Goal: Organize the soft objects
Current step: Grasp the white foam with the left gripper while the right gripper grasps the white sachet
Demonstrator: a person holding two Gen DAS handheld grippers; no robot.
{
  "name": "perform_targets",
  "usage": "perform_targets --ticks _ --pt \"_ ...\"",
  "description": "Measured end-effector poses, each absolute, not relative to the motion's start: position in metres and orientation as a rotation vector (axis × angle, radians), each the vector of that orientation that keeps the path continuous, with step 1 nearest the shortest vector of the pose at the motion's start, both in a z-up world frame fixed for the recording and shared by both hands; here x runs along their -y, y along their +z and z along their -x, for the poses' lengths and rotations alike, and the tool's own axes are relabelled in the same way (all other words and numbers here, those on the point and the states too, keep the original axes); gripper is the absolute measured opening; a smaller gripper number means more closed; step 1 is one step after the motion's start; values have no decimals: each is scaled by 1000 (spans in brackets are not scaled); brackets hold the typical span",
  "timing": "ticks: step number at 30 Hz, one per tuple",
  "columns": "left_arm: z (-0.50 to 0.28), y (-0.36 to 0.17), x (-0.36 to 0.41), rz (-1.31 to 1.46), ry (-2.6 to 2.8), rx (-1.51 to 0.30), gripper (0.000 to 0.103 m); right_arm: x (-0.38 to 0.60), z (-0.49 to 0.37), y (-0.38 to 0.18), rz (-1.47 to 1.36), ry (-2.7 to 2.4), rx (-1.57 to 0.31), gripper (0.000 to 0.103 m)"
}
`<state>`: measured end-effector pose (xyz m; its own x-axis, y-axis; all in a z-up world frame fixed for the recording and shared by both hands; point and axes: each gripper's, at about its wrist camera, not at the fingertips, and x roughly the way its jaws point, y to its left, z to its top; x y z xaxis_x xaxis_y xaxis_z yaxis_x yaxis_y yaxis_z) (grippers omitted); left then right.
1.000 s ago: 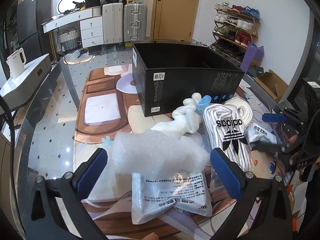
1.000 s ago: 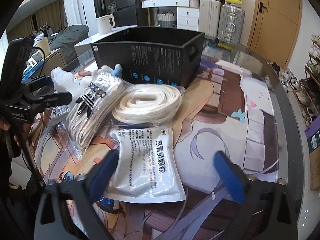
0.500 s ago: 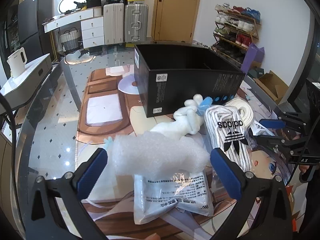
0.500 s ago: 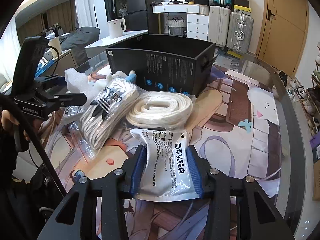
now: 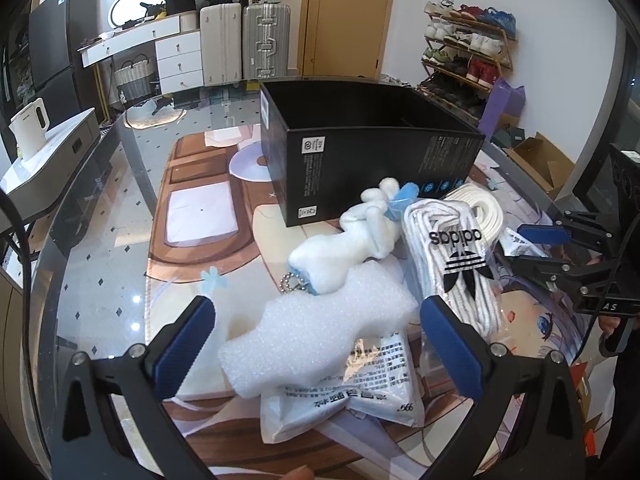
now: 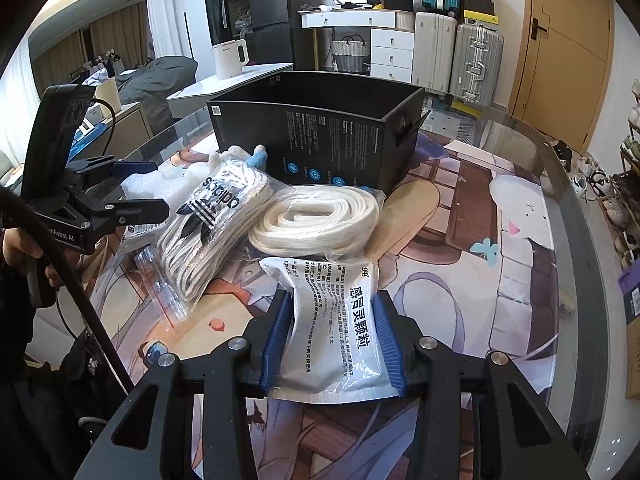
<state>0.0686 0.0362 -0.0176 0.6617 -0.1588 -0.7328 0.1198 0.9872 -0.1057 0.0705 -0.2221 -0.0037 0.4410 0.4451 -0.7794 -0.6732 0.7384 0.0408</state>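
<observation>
Pinching a white sachet (image 6: 336,324) printed with black Chinese characters, the right gripper (image 6: 334,340) has both blue pads pressed into the packet's sides, so its jaws stand narrow and hold that packet just above the illustrated mat (image 6: 472,280). Just beyond the sachet lies a clear bag of coiled white cord (image 6: 316,216), and beside it, to the left, a clear bag of white laces with the black adidas logo (image 6: 208,220). Behind both stands the open black box (image 6: 320,140), upright on the glass table (image 6: 560,184).

From the left wrist view, the left gripper (image 5: 316,344) has its jaws wide, the 2 blue pads well apart and pressing on nothing. Between them sits a piece of white foam (image 5: 320,332), resting partly on a second white sachet (image 5: 352,388) with printed text. Past the foam lies a white plush toy (image 5: 352,236) with a blue part near its far end and a bead chain (image 5: 292,282) at its near end; the toy's far end is near the box's front wall. The adidas bag is to the right of the toy, touching it.

A hand (image 6: 24,248) grips the left gripper's handle at the left edge of the right wrist view.
</observation>
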Motion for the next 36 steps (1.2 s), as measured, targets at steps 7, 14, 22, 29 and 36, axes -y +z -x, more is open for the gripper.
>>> perform_targets --ticks 7,14,22,29,36 --pt "-58 -16 -35 19 -196 -818 82 222 -71 -3 294 704 -865 43" --pt "-46 -5 -38 26 -195 -778 81 222 -67 6 290 709 -839 43" --pt "-39 5 -46 58 -187 -748 81 220 -64 5 317 705 -848 43" --pt "-39 5 -45 63 -195 -750 81 222 -67 -7 329 688 -892 52" --pt "-40 4 -45 81 -197 -747 81 223 -63 -6 345 725 -866 35"
